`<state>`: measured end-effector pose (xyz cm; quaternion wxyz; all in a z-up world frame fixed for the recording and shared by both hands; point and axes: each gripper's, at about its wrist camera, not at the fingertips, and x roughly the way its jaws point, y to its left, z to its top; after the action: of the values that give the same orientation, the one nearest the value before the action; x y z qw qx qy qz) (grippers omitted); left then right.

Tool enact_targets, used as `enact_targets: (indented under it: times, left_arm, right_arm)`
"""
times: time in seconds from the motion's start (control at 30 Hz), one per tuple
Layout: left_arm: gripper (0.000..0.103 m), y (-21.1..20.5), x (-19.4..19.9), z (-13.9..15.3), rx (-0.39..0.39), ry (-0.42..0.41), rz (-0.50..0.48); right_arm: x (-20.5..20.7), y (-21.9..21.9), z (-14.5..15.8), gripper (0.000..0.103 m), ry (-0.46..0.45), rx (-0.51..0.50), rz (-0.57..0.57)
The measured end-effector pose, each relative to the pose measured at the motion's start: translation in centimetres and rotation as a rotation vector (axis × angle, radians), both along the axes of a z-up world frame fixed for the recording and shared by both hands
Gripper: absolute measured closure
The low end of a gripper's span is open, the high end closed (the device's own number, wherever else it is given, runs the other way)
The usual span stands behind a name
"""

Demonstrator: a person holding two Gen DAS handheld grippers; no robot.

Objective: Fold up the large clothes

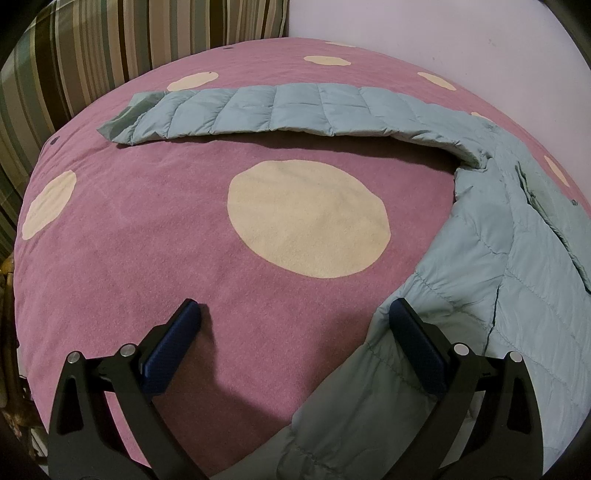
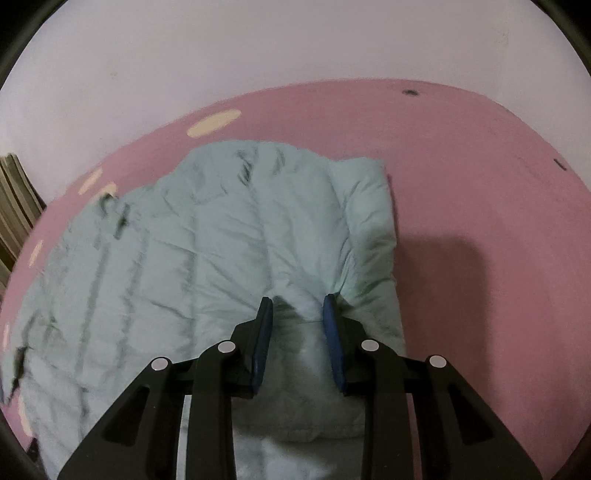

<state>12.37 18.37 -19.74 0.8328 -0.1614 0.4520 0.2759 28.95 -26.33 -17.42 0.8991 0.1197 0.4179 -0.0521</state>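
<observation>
A pale green quilted puffer jacket [image 1: 524,258] lies on a pink bedcover with cream dots [image 1: 258,295]. One sleeve [image 1: 258,110] stretches out flat to the far left. My left gripper [image 1: 295,314] is open and empty, low over the bedcover at the jacket's near left edge, its right finger [image 1: 417,343] on the fabric. In the right wrist view the jacket [image 2: 184,258] is blurred and its right sleeve [image 2: 369,229] is folded over the body. My right gripper [image 2: 297,310] is closed on a ridge of jacket fabric.
A striped cushion or headboard [image 1: 110,55] stands behind the bed at the far left. A pale wall [image 1: 443,29] runs along the bed's far side. The bedcover extends to the right of the jacket [image 2: 480,221].
</observation>
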Motion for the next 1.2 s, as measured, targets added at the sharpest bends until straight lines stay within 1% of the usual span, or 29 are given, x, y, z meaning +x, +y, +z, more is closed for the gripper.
enact_targets:
  times: [0.07, 0.13, 0.17, 0.27, 0.37, 0.43, 0.53, 0.7, 0.77, 0.87, 0.97, 1.13, 1.17, 1.2]
  left_arm:
    - [0.002, 0.0, 0.0, 0.0, 0.001, 0.003, 0.0]
    - [0.002, 0.0, 0.0, 0.0, 0.0, 0.001, 0.0]
    - [0.002, 0.0, 0.0, 0.0, -0.001, 0.0, 0.0]
    - [0.002, 0.0, 0.0, 0.0, -0.001, 0.0, 0.0]
    - [0.002, 0.0, 0.0, 0.0, -0.001, 0.0, -0.001]
    - [0.002, 0.0, -0.1, 0.0, 0.0, 0.0, -0.001]
    - [0.002, 0.0, -0.1, 0.1, -0.003, -0.007, -0.001]
    - [0.002, 0.3, -0.8, 0.7, -0.03, -0.048, -0.026]
    - [0.002, 0.9, -1.2, 1.1, -0.058, -0.073, -0.041]
    - [0.002, 3.2, -2.0, 1.9, -0.087, -0.139, -0.02]
    - [0.002, 6.9, -2.4, 2.6, -0.122, -0.205, 0.026]
    - [0.003, 13.0, -1.8, 2.9, -0.087, -0.245, 0.107]
    - [0.004, 14.5, -1.7, 2.8, -0.086, -0.249, 0.133]
    - [0.008, 15.7, -1.8, 2.6, -0.088, -0.249, 0.156]
  right_arm:
    - [-0.7, 0.9, 0.8, 0.069, -0.017, 0.0, 0.004]
    - [-1.4, 2.1, 1.4, 0.051, -0.038, -0.003, 0.022]
    - [-1.5, 2.6, 1.5, 0.048, -0.04, -0.01, 0.03]
    - [-1.4, 3.9, 0.9, 0.047, -0.029, -0.026, 0.042]
    - [-0.8, 4.6, -0.4, 0.047, 0.001, -0.032, 0.042]
    - [-0.6, 4.9, -1.4, 0.045, 0.01, -0.064, 0.04]
    - [-0.7, 4.9, -2.7, 0.044, 0.02, -0.069, 0.032]
    - [-0.3, 5.7, -3.0, 0.041, 0.032, -0.115, 0.033]
    - [-0.3, 5.8, -3.1, 0.041, 0.028, -0.118, 0.035]
    - [-0.4, 5.6, -3.1, 0.038, 0.022, -0.11, 0.041]
    - [-0.3, 5.7, -3.1, 0.038, 0.023, -0.126, 0.044]
    - [-0.4, 5.7, -3.1, 0.038, 0.018, -0.131, 0.044]
    - [-0.4, 5.7, -3.1, 0.037, 0.017, -0.131, 0.045]
    - [-0.3, 5.7, -3.1, 0.037, 0.016, -0.131, 0.045]
